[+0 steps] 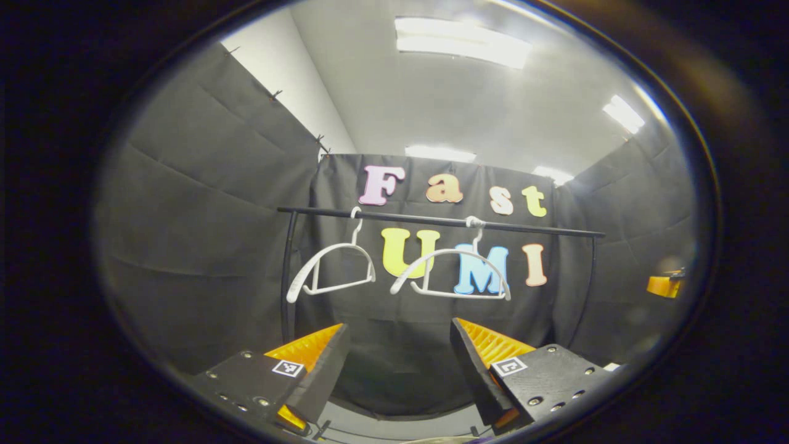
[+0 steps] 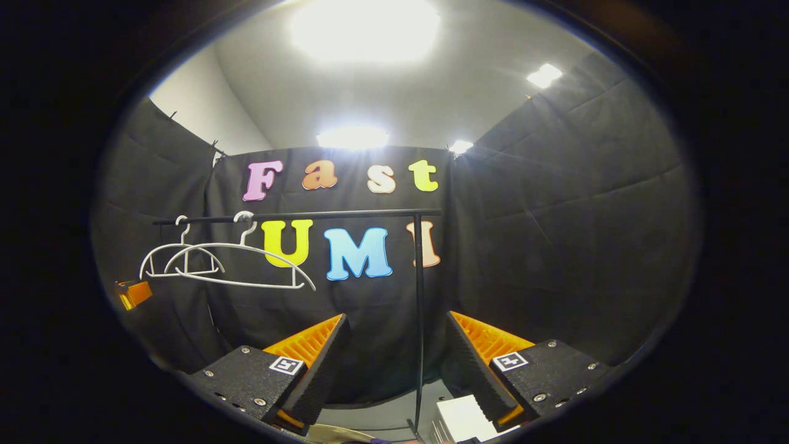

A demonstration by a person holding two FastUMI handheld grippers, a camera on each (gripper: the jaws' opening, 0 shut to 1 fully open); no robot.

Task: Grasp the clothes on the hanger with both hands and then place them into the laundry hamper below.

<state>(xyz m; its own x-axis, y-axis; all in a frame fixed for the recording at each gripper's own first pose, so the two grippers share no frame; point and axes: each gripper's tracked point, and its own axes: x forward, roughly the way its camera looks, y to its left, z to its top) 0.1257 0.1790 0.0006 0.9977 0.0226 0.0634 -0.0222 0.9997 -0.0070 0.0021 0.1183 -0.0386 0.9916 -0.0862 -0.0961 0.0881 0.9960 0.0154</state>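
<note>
Two bare white hangers hang on a black rail (image 1: 431,220) in front of me. In the left gripper view one hanger (image 1: 338,246) is at the left and the other (image 1: 459,251) near the middle. My left gripper (image 1: 399,324) is open below them, well short of the rail, with nothing between its fingers. In the right gripper view the same hangers (image 2: 169,248) (image 2: 246,245) hang at the left end of the rail (image 2: 308,216). My right gripper (image 2: 396,316) is open too and holds nothing. A sliver of a pale curved rim (image 2: 333,435) peeks in at the bottom edge.
The rail's black upright post (image 2: 420,308) stands straight ahead between my right fingers. A white ribbed object (image 2: 459,419) lies low by the right finger. Part of the other gripper shows at the right (image 1: 664,285) and at the left (image 2: 132,293). Black cloth walls close in all sides.
</note>
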